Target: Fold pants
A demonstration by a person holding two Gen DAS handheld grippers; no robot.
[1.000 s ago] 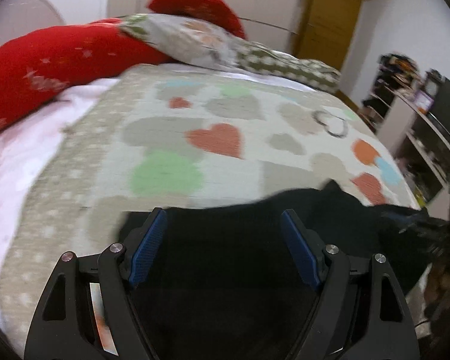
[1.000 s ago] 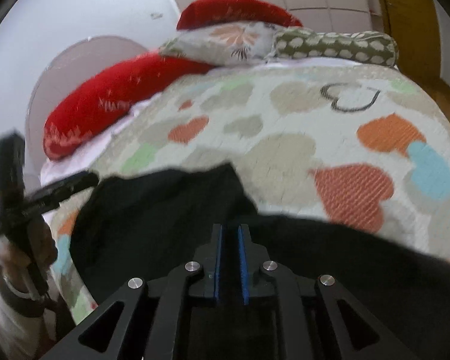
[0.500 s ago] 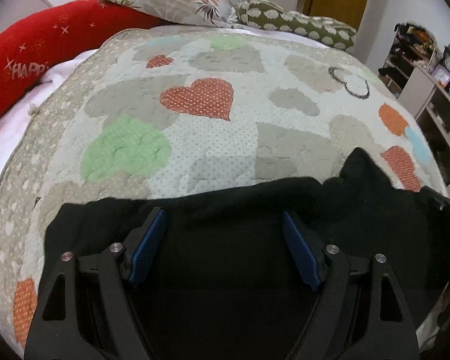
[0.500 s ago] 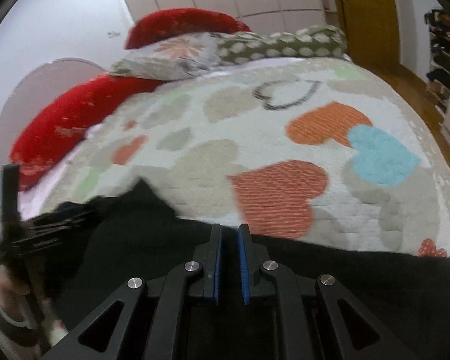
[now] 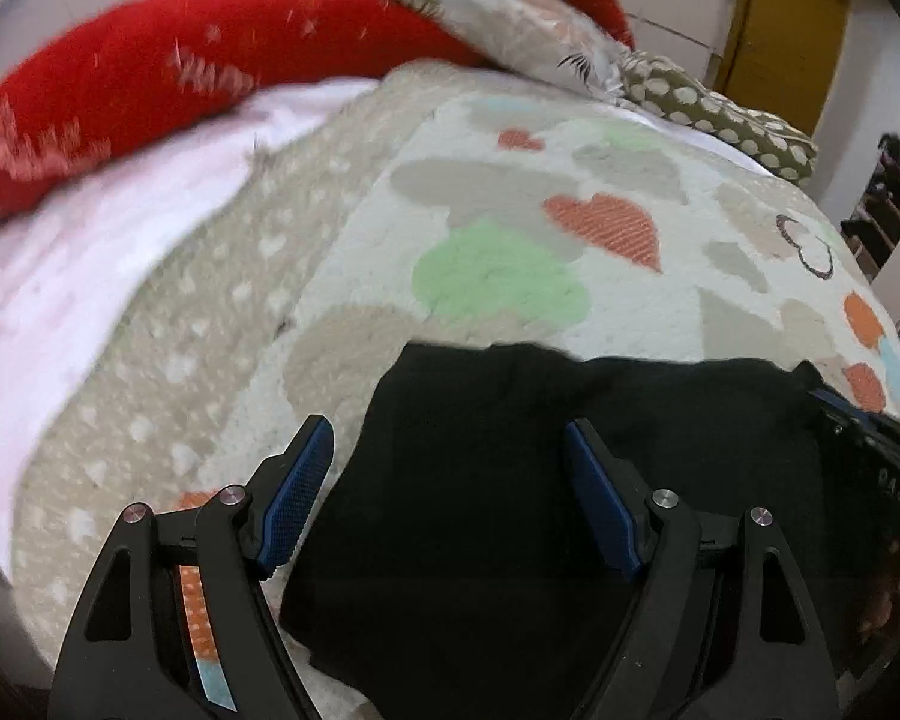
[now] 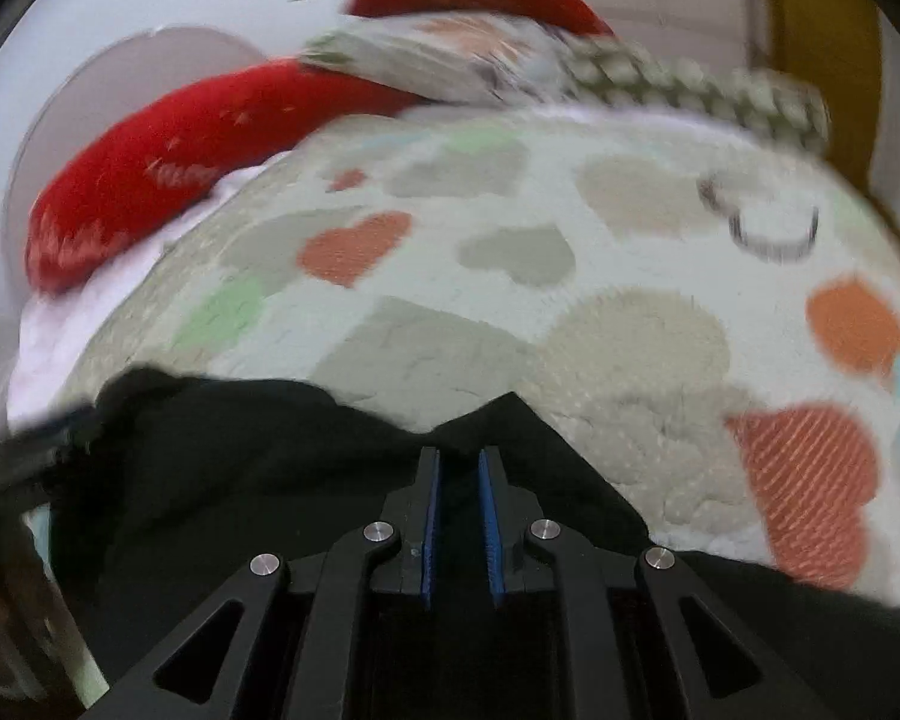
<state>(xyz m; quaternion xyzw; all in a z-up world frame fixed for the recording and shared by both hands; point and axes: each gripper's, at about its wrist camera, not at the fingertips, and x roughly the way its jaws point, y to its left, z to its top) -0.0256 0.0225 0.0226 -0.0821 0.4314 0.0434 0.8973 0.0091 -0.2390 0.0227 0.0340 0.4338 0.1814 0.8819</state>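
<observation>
The black pants [image 5: 510, 480] lie on the near part of a bed with a heart-patterned quilt [image 5: 510, 276]. My left gripper [image 5: 450, 456] is open, its blue pads wide apart just above the pants' left end, holding nothing. In the right wrist view the pants [image 6: 240, 450] spread across the near edge of the quilt [image 6: 510, 312]. My right gripper [image 6: 459, 480] is shut on a raised peak of the black cloth. The right gripper's body shows at the right edge of the left wrist view [image 5: 870, 450].
Red pillows [image 5: 120, 84], a floral pillow [image 5: 522, 30] and a green spotted bolster [image 5: 720, 114] lie at the head of the bed. A pink sheet [image 5: 60, 276] shows at the left. A yellow door [image 5: 780, 18] and shelves [image 5: 894, 192] stand at the right.
My left gripper has swung left, so the pants' left edge now sits between its pads. My right gripper stays shut on the cloth, and its view has turned left and blurred.
</observation>
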